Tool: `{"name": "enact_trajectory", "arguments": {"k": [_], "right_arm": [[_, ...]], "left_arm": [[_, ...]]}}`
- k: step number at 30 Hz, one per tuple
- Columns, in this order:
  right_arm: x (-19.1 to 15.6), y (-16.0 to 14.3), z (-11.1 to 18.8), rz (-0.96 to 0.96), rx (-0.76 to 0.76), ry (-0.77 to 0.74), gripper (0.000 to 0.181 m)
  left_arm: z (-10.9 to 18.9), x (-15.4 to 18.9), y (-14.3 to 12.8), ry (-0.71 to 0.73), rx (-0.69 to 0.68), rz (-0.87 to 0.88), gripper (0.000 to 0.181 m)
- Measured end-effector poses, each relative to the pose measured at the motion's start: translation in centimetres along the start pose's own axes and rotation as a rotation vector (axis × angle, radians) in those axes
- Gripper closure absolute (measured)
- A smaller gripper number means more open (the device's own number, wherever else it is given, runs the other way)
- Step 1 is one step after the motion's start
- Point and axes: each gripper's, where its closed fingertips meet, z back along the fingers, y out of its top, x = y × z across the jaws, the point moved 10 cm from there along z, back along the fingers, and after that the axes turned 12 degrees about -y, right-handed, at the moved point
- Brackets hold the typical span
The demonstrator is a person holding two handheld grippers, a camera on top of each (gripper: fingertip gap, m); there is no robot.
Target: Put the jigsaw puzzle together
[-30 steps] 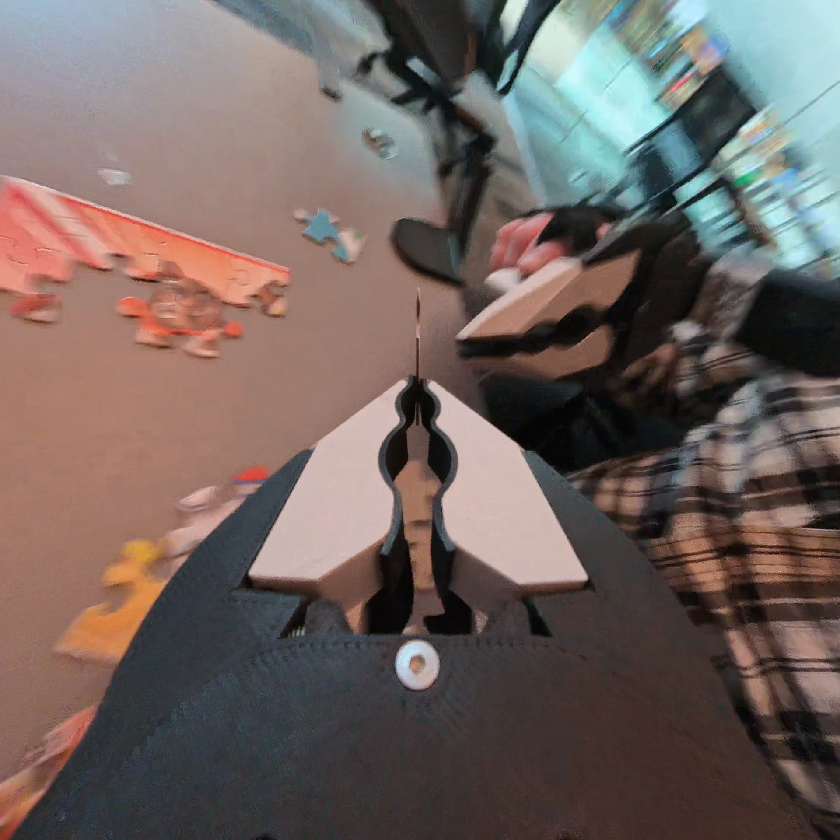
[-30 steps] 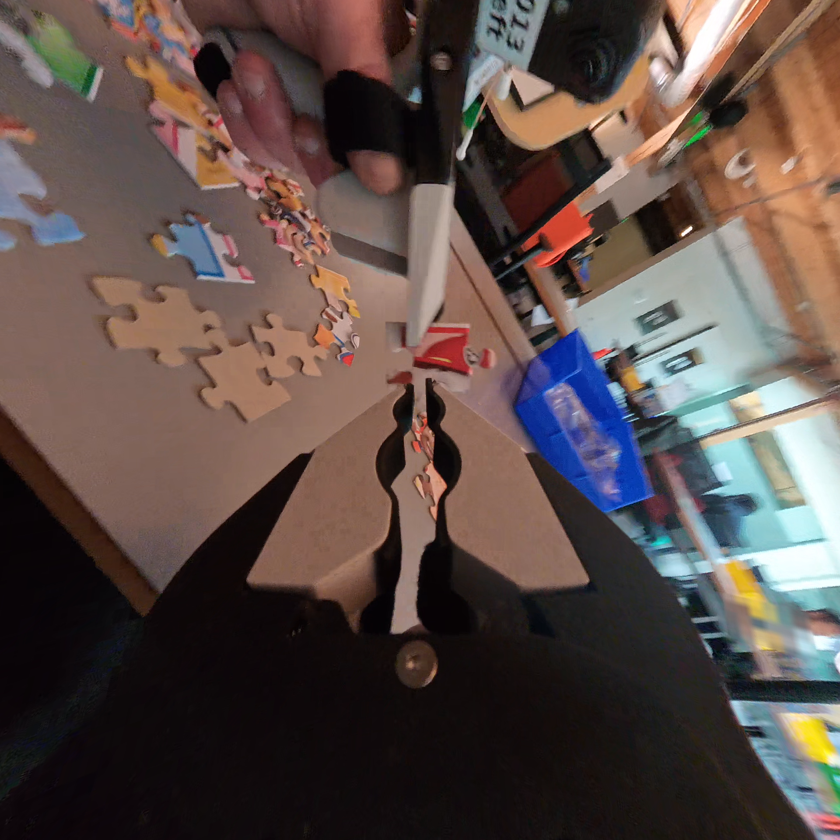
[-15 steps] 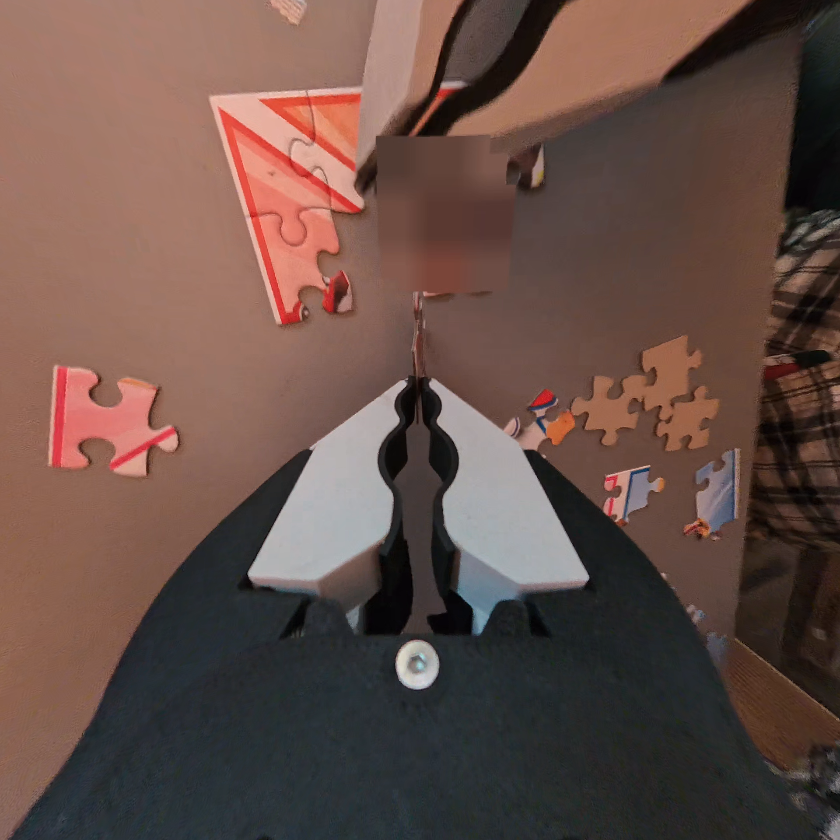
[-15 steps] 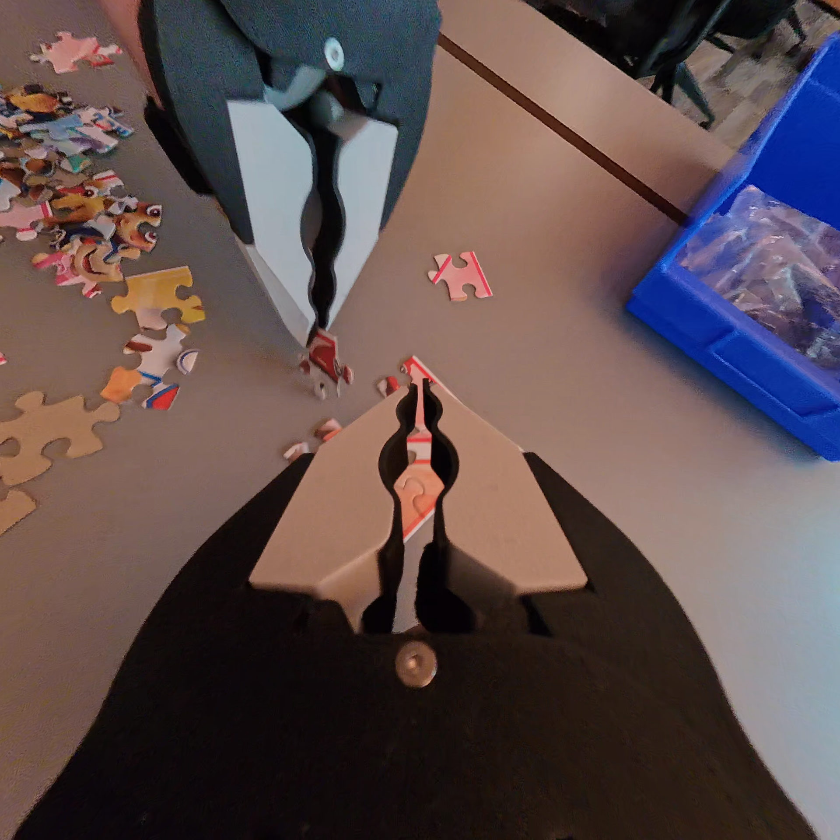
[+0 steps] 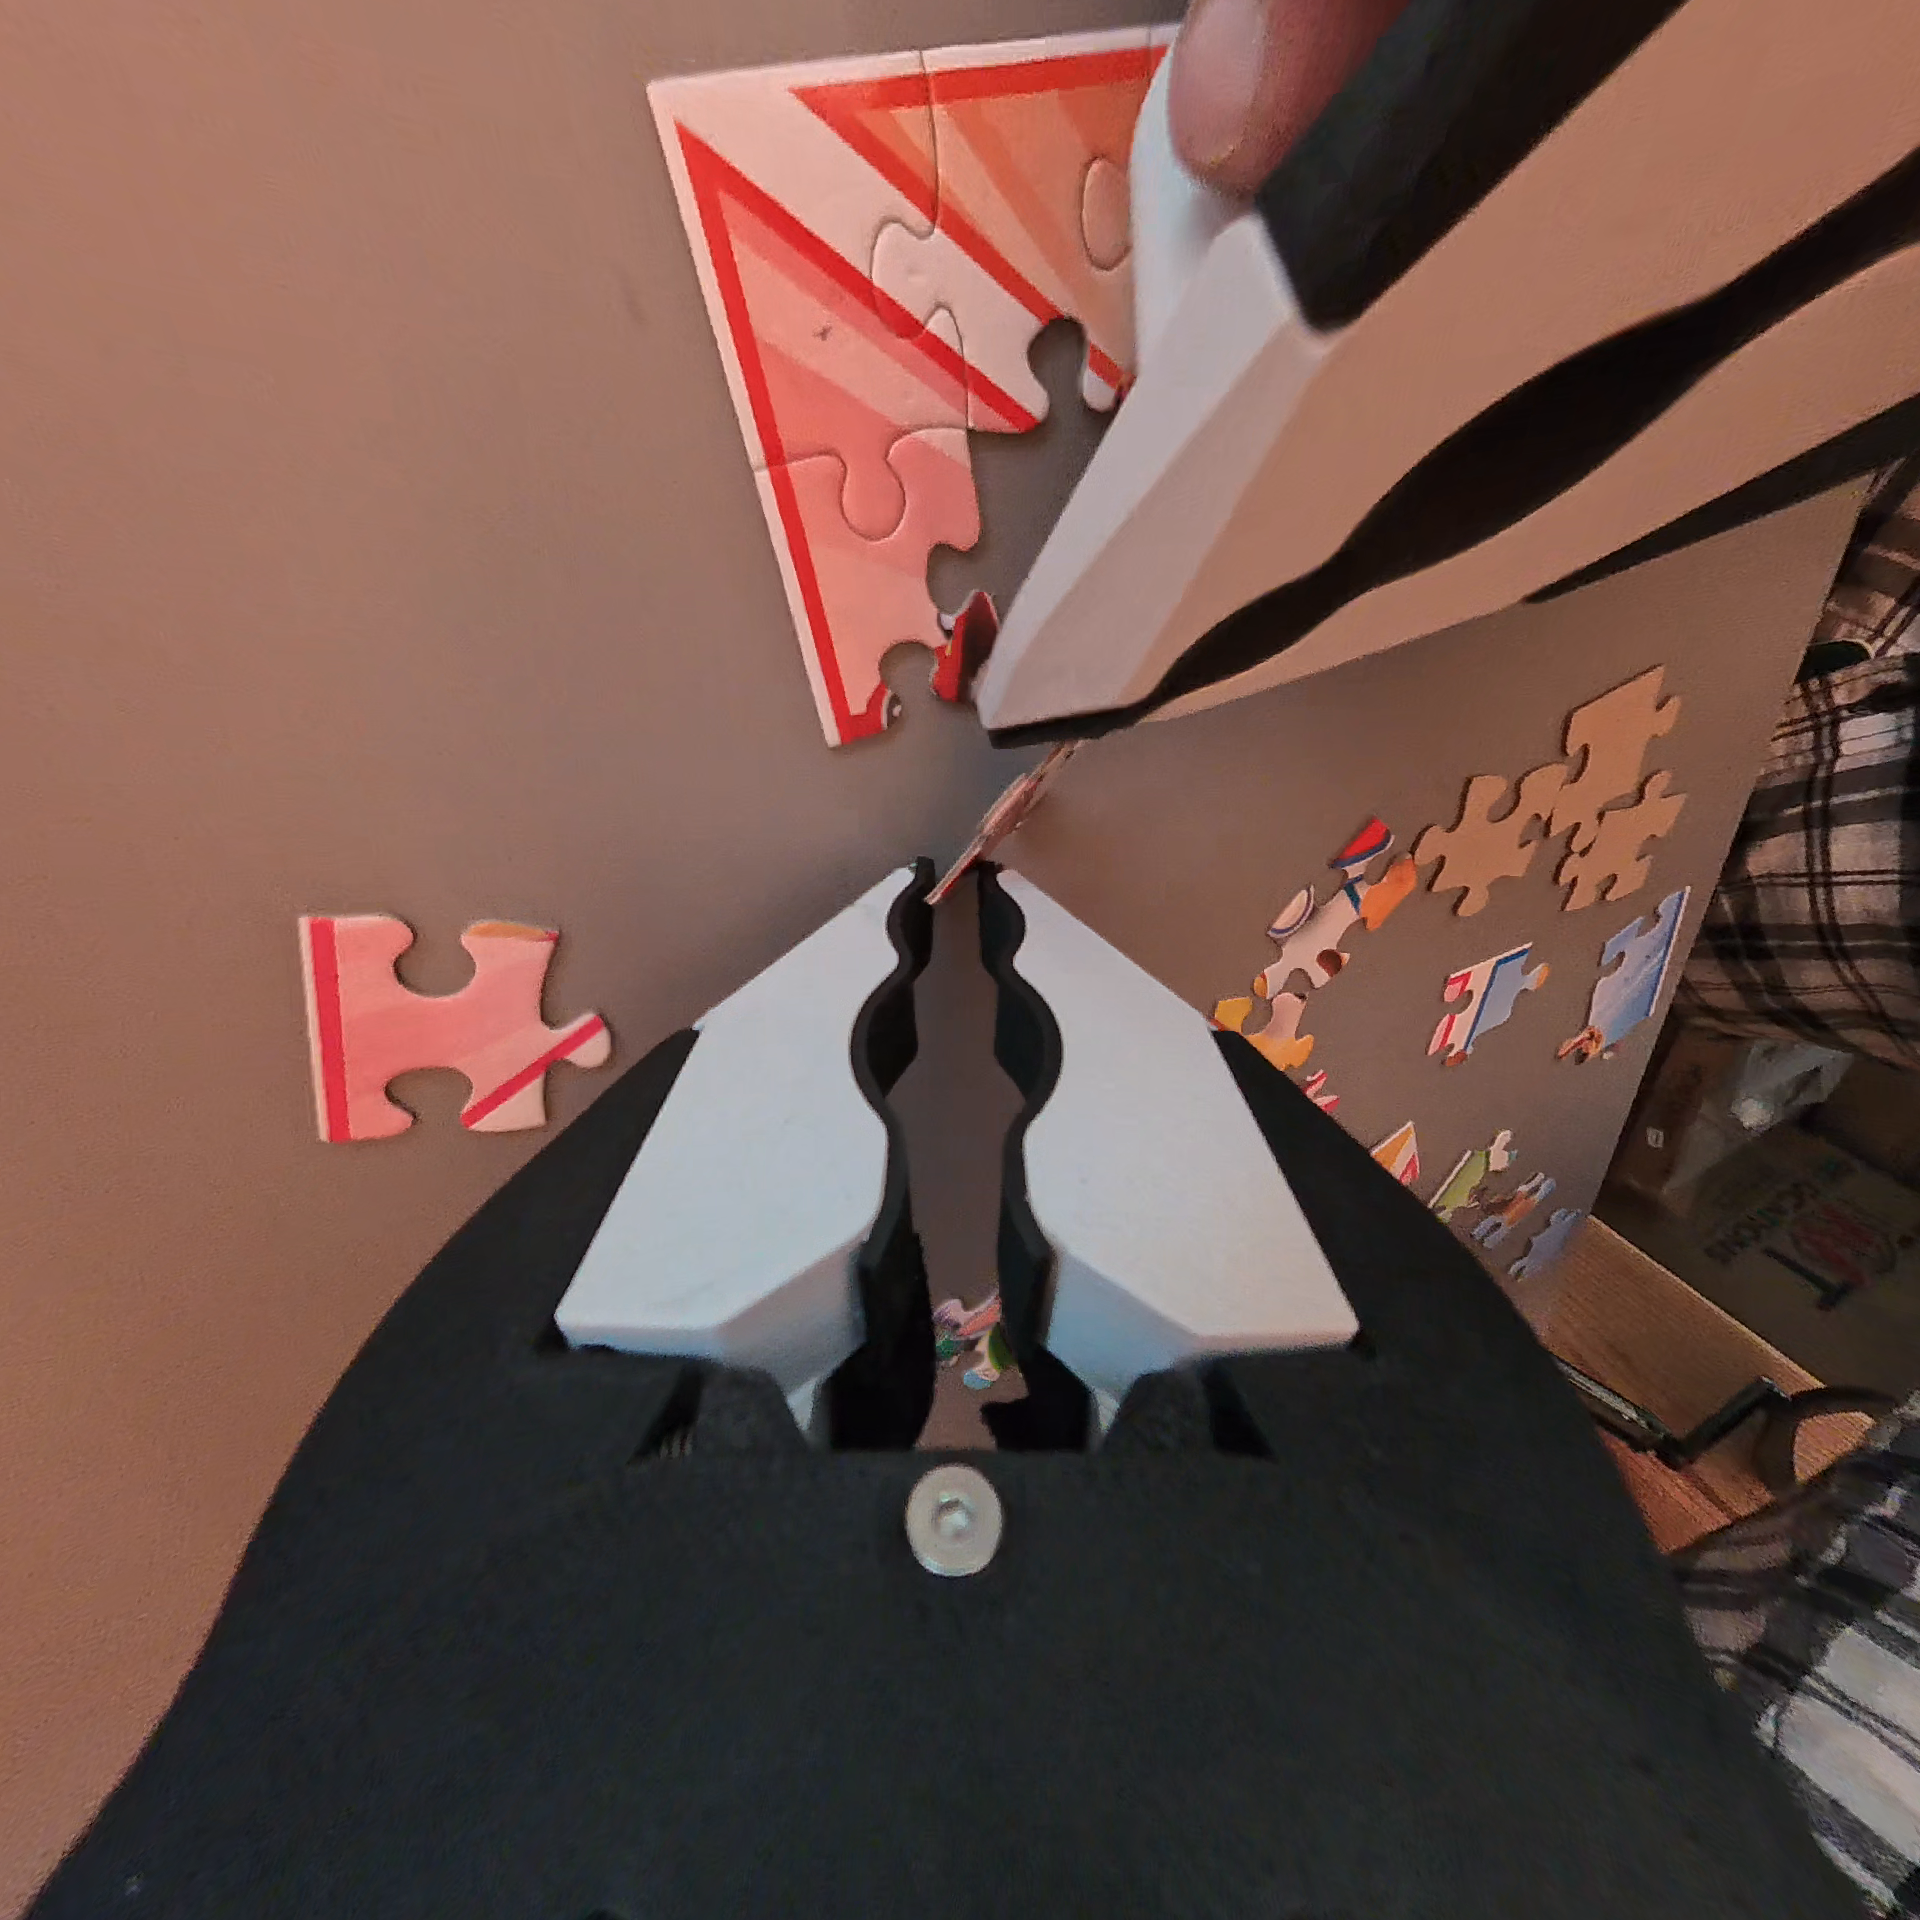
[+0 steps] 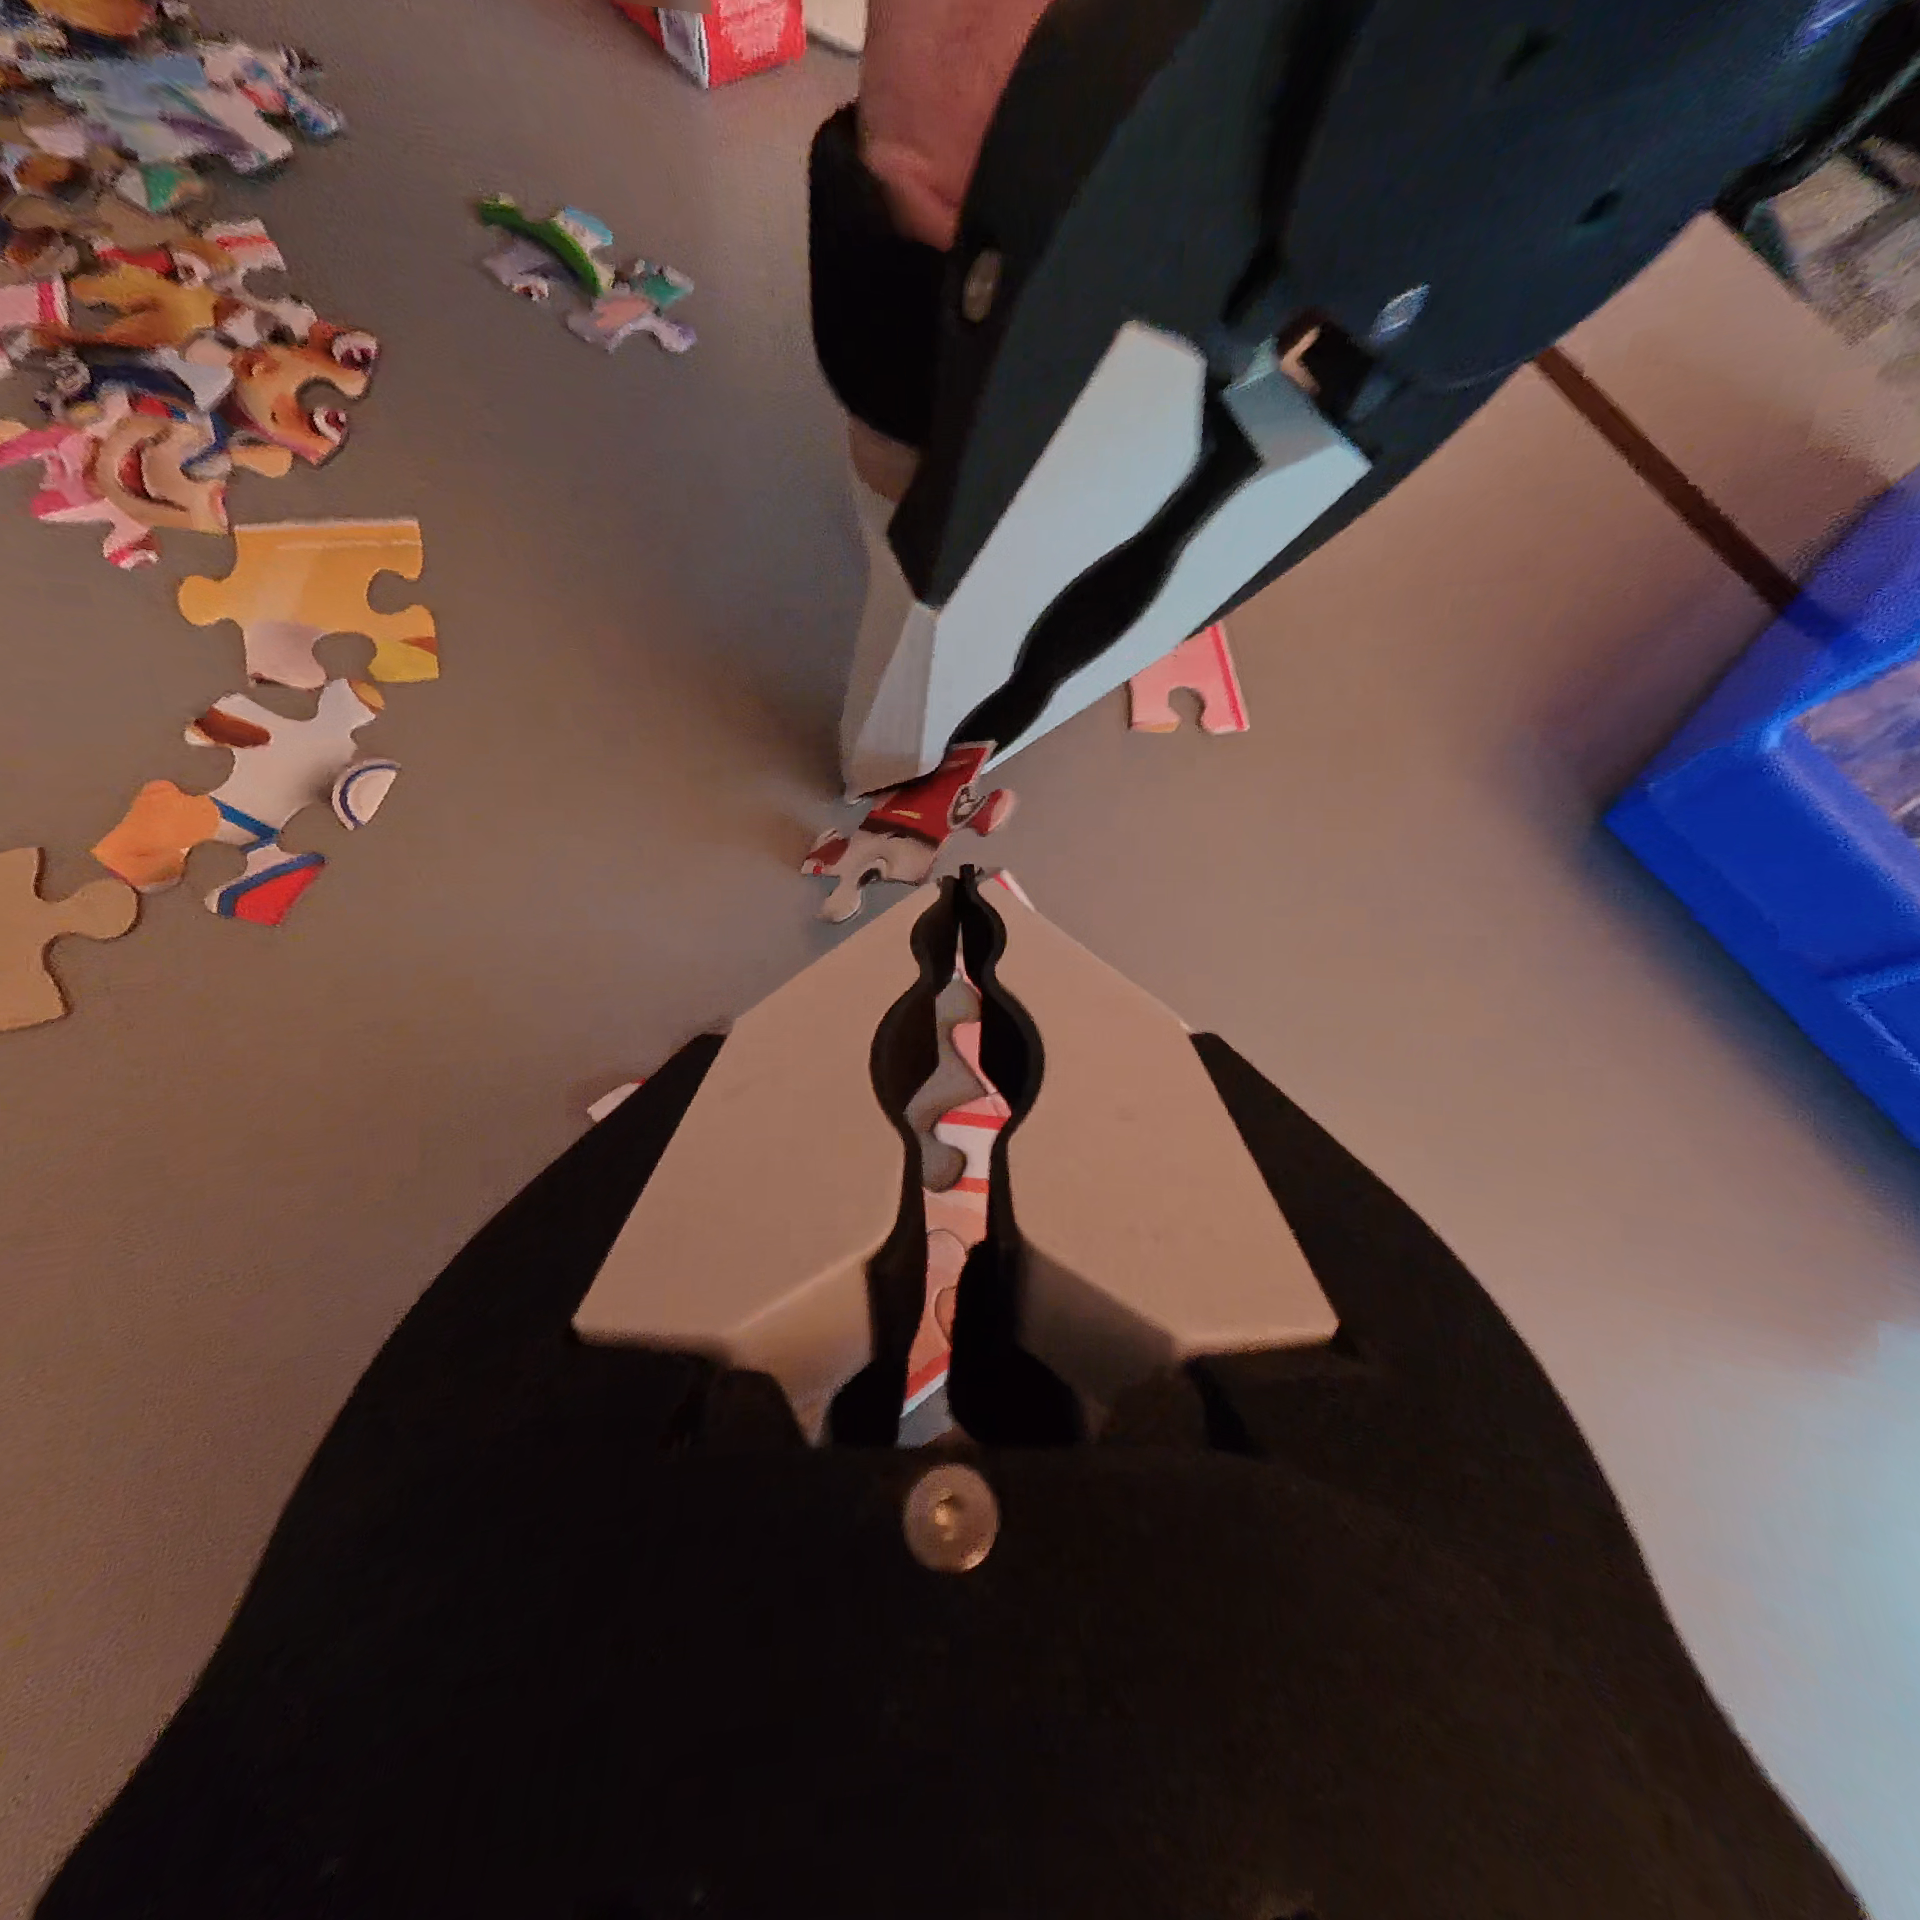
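My left gripper point(image 5: 954, 883) is shut on a red and white puzzle piece point(image 5: 1003, 816), seen edge-on at its tips. In the right wrist view the left gripper point(image 6: 935, 764) comes down from above and holds that piece point(image 6: 914, 826) low over the grey table. The assembled red-striped corner section point(image 5: 852, 416) lies just beyond it. My right gripper point(image 6: 961, 883) is shut, its tips at the piece's near edge; the section point(image 6: 961, 1132) shows through its gap. In the left wrist view the right gripper point(image 5: 1003, 722) reaches in from the upper right.
A loose pink edge piece point(image 5: 436, 1029) lies left of my left gripper. Face-down brown pieces point(image 5: 1558, 810) and coloured pieces point(image 5: 1320, 945) lie near the table's right edge. A heap of pieces point(image 6: 156, 416) and a blue bin point(image 6: 1787, 831) flank the work spot. The tips of both grippers are at nearly the same place. My right tips are roughly 5 cm from the section point(image 6: 961, 1132). My left wrist view point(image 5: 1005, 391) looks at it from another angle.
Both grippers have swung down over the table. The left gripper has brought the red piece down beside the assembled corner, and the right gripper's tips have closed in on it.
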Motion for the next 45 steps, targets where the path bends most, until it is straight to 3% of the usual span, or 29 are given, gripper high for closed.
{"name": "enact_trajectory", "arguments": {"k": [15, 35, 45], "right_arm": [[-1.0, -0.3, -0.5, 0.101, -0.052, -0.029, 0.181], [0.4, -0.8, 1.3, 0.013, 0.019, -0.032, 0.181], [-0.2, -1.1, -0.8, 0.066, -0.087, -0.078, 0.181]], "left_arm": [[0.2, 0.1, 1.5, 0.148, -0.117, -0.012, 0.169], [-0.6, 1.1, 2.4, 0.261, -0.186, -0.003, 0.169], [-0.7, 1.2, 2.2, 0.290, -0.234, 0.003, 0.169]]}}
